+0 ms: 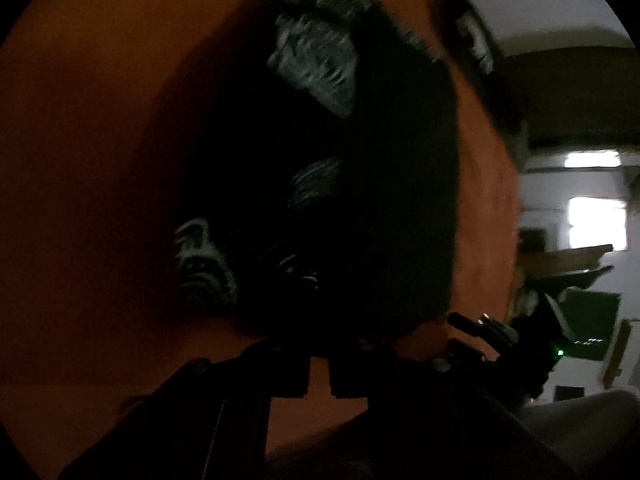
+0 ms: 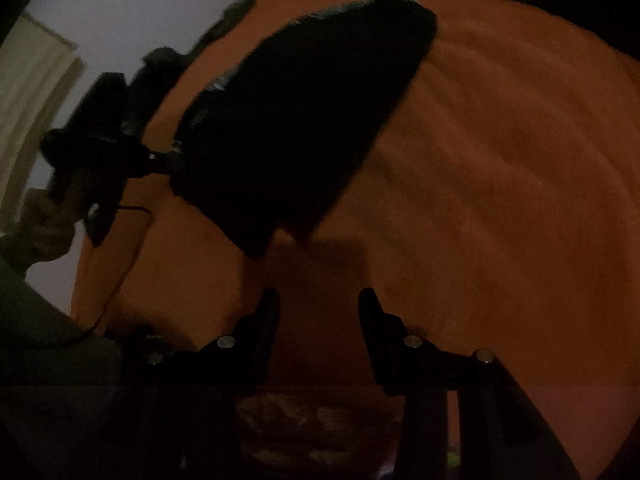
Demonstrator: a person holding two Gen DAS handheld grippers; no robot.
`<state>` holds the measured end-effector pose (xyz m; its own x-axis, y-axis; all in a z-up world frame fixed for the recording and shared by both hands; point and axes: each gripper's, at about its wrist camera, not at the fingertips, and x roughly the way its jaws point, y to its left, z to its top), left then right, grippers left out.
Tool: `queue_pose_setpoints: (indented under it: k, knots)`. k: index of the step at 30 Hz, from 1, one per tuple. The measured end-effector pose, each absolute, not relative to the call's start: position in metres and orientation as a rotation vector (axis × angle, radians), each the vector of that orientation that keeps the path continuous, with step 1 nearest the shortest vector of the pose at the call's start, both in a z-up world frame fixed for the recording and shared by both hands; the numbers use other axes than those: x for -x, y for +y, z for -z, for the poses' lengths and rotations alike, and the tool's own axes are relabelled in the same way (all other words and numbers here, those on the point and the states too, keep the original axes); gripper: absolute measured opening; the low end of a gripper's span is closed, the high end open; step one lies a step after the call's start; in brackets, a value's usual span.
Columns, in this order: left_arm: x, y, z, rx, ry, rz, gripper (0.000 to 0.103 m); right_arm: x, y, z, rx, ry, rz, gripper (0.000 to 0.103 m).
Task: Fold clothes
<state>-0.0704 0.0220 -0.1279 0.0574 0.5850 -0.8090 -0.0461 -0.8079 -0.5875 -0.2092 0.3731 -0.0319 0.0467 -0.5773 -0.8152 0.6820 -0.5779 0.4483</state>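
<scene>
Garment: a black fabric garment with pale grey printed patches (image 1: 320, 168) lay flat on the orange cloth-covered surface (image 1: 88, 128), filling the middle of the left wrist view; in the right wrist view it ran from about 9 o'clock up toward 12 o'clock. Its outline looked compact, which would fit either a piece already folded over or one laid out for a fold; the dim light hid any layers.

Left tongs: the left tongs (image 1: 319, 376) sat at 6 o'clock of their own view, just short of the garment's near edge, with only a narrow gap between the tips and nothing between them, likely so placed to nip a thin hem. From the right wrist view they appeared at 9 o'clock, against the garment's edge; whether they touched it could not be told.

Right tongs: the right tongs (image 2: 319, 304) stood wide apart and empty over bare orange cloth, the garment just beyond at 11 o'clock, seemingly held clear to leave the fabric free.

Light: dim and blurred, so fine creases were unreadable.
</scene>
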Motion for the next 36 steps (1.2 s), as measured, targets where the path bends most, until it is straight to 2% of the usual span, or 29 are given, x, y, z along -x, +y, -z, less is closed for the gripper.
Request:
queue_pose_setpoints:
  k: [4,6,7,9,11,14,15,16,17,21,23,25,31,32,33,34,36]
  knots:
    - [0.086,0.033,0.114,1.845,-0.569,-1.733,0.018,0.264,0.351,-0.001,-1.21,0.236,1.616,0.055]
    - [0.099,0.038,0.112,1.858,-0.565,-1.712,0.033,0.3,0.329,-0.016,-1.13,0.275,1.56,0.066]
    - [0.107,0.037,0.111,1.862,-0.561,-1.705,0.033,0.318,0.318,-0.023,-1.091,0.294,1.531,0.073]
    - [0.123,0.039,0.097,1.798,-0.509,-1.781,0.034,0.354,0.296,-0.029,-1.041,0.339,1.517,0.073]
    - [0.135,0.045,0.083,1.746,-0.441,-1.871,0.042,0.381,0.263,-0.029,-0.999,0.402,1.478,0.073]
    - [0.139,0.044,0.082,1.737,-0.457,-1.937,0.05,0.401,0.204,-0.021,-0.927,0.542,1.376,0.072]
    - [0.138,0.043,0.085,1.736,-0.473,-1.95,0.05,0.401,0.186,-0.018,-0.902,0.587,1.336,0.069]
    - [0.136,0.041,0.091,1.759,-0.484,-1.967,0.05,0.4,0.169,-0.016,-0.877,0.63,1.295,0.059]
    - [0.134,0.039,0.099,1.789,-0.497,-1.976,0.05,0.399,0.153,-0.012,-0.867,0.666,1.263,0.054]
    - [0.113,0.008,0.135,1.866,-0.715,-1.948,0.05,0.394,0.112,0.003,-0.896,0.773,1.16,0.054]
    - [0.103,-0.002,0.14,1.863,-0.772,-1.969,0.05,0.392,0.095,0.011,-0.921,0.821,1.111,0.05]
    - [0.095,-0.006,0.141,1.859,-0.779,-1.988,0.051,0.397,0.085,0.021,-0.967,0.853,1.117,0.043]
    - [0.08,-0.012,0.142,1.864,-0.753,-1.958,0.051,0.412,0.075,0.028,-1.05,0.813,1.137,0.043]
    - [0.077,-0.011,0.142,1.864,-0.74,-1.956,0.051,0.414,0.074,0.03,-1.065,0.809,1.128,0.036]
    - [0.074,-0.01,0.142,1.864,-0.727,-1.954,0.051,0.414,0.075,0.029,-1.07,0.791,1.109,0.024]
    - [0.071,-0.008,0.143,1.864,-0.714,-1.952,0.051,0.414,0.076,0.026,-1.061,0.774,1.092,0.001]
    - [0.065,-0.005,0.144,1.865,-0.69,-1.948,0.051,0.413,0.08,0.018,-1.021,0.766,1.102,0.002]
